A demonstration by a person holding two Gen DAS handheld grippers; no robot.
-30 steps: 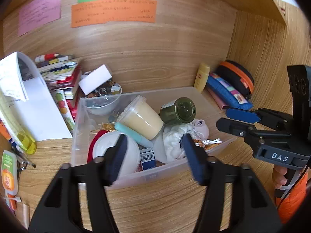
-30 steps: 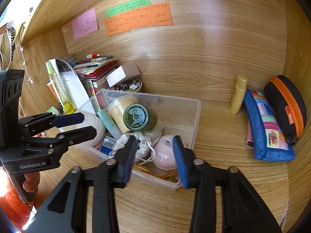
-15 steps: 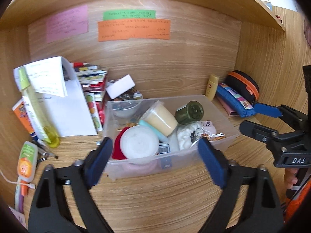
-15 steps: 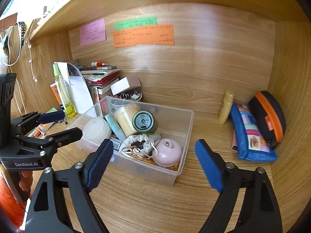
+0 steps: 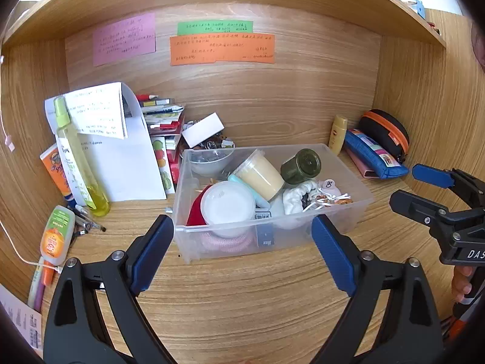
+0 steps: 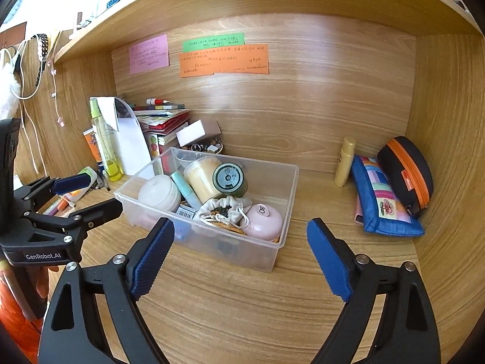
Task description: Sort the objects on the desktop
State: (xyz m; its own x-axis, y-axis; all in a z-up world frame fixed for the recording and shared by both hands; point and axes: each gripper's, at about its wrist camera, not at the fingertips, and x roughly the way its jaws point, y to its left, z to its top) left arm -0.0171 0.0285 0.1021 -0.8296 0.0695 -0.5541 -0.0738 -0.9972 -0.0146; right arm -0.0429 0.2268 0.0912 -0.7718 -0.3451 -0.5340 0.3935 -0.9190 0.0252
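A clear plastic bin (image 5: 357, 203) stands mid-desk, also in the right wrist view (image 6: 282, 236). It holds a white lidded tub (image 5: 227, 204), a cream cup (image 5: 260, 173), a green jar (image 5: 301, 166), a white drawstring pouch (image 5: 298, 195) and a pink round case (image 6: 263, 221). My left gripper (image 5: 242, 248) is open and empty in front of the bin, apart from it. My right gripper (image 6: 239, 251) is open and empty, just in front of the bin's near right corner.
A yellow spray bottle (image 5: 75, 157), papers and stacked books (image 5: 160, 118) stand at the left. A glue bottle (image 5: 56, 236) and pens lie at the left. A small yellow bottle (image 5: 338, 133), blue pencil case (image 5: 376, 154) and black-orange case (image 5: 385, 133) lie at the right.
Both grippers opened wide and pulled back from the bin toward the desk's front. The bin now sits farther from both cameras.
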